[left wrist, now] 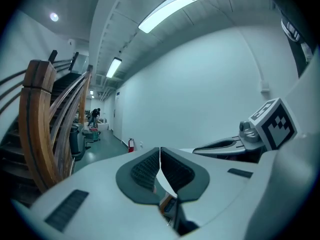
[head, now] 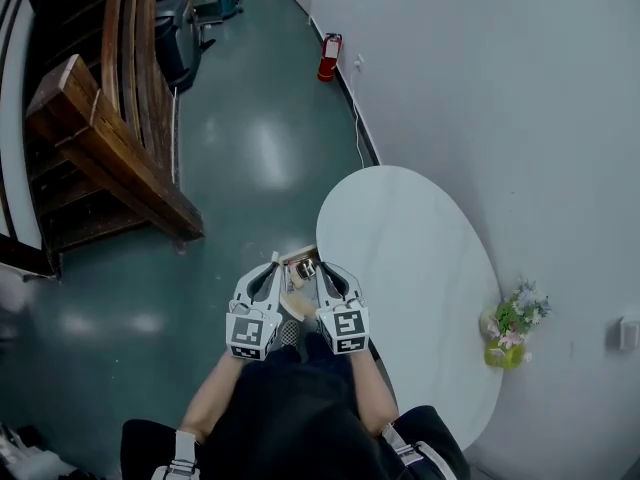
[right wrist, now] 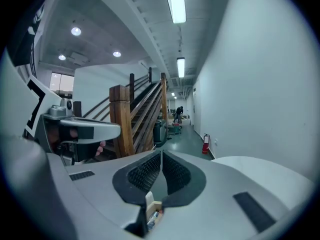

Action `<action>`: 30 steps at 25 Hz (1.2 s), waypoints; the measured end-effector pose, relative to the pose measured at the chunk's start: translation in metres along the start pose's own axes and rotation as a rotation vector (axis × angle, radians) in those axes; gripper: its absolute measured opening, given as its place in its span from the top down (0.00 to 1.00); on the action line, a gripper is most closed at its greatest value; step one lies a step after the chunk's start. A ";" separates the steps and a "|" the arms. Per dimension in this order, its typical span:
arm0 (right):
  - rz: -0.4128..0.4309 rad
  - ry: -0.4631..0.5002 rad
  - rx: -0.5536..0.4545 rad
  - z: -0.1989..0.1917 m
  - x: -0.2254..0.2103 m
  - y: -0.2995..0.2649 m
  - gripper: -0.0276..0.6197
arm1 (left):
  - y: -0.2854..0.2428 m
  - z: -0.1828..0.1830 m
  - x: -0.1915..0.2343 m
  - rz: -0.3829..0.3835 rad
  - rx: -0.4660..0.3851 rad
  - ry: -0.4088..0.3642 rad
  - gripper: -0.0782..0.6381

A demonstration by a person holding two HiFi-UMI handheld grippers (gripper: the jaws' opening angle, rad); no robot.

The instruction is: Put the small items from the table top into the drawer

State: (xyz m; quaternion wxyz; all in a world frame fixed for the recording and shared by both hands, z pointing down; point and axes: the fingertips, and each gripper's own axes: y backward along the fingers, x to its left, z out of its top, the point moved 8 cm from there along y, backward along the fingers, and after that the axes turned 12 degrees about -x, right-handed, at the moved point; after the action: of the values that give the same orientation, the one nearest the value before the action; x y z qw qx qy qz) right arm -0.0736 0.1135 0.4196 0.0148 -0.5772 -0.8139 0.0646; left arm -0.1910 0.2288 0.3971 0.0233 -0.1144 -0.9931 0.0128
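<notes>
Left gripper point(head: 274, 263) and right gripper point(head: 326, 268) are both pinched together, empty. Items point(head: 306, 267) sit in the drawer point(head: 296, 255) by the table point(head: 410, 258). They're probably light, hard and kinda slippery, so grab mid-body.

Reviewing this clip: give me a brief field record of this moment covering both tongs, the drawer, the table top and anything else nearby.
left tongs: shut, nothing between them
right tongs: shut, nothing between them
position: both held side by side above the drawer
drawer: open, seen between the tongs
small items: inside the drawer, too small to identify
table: white, oval, visible top bare
flowers: at the table's edge by the wall
fire extinguisher: red, against the wall
</notes>
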 end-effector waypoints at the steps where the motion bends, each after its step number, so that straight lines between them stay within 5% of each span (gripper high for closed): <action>1: -0.004 -0.002 -0.015 0.005 0.002 0.006 0.90 | 0.003 0.006 -0.001 -0.001 -0.008 -0.004 0.86; 11: -0.063 0.007 -0.101 0.029 0.007 0.061 0.90 | 0.033 0.018 -0.016 -0.067 -0.054 -0.056 0.86; 30: -0.103 0.001 -0.105 0.023 0.004 0.074 0.91 | 0.035 0.017 -0.030 -0.105 -0.034 -0.054 0.86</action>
State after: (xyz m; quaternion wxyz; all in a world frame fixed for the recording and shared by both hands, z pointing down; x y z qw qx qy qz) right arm -0.0076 0.1394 0.3872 -0.0120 -0.5347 -0.8447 0.0209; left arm -0.1550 0.2554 0.3782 -0.0046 -0.0624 -0.9980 -0.0024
